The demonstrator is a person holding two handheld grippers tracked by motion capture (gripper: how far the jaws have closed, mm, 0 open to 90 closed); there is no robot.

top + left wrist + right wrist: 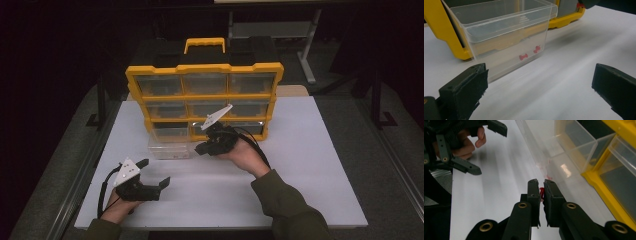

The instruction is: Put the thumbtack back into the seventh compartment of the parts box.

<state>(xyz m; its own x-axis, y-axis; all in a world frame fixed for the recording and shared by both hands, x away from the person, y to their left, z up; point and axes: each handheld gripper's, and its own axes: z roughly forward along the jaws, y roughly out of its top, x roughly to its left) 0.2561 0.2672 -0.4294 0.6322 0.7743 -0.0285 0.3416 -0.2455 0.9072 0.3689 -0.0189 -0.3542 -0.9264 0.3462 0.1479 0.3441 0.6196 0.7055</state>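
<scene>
Right gripper view looks along the right tool (541, 187), whose jaws are pinched nearly together on a small red pushpin (541, 191). The pin sits between the pads just short of their tips, gripped so lightly placed that only a sliver of red shows. Ahead of this tool and slightly to its right stands a clear plastic drawer (554, 152) pulled out of the yellow organizer (610, 192), likely set on the white tabletop (491, 195) so its contents are reachable from above. Two more red pins (524, 56) lie on the drawer's floor in the left gripper view. The left tool (150, 175) rests low on the tabletop, off to the side of the drawer, jaws wide apart and holding nothing, apparently waiting clear of the working hand.
</scene>
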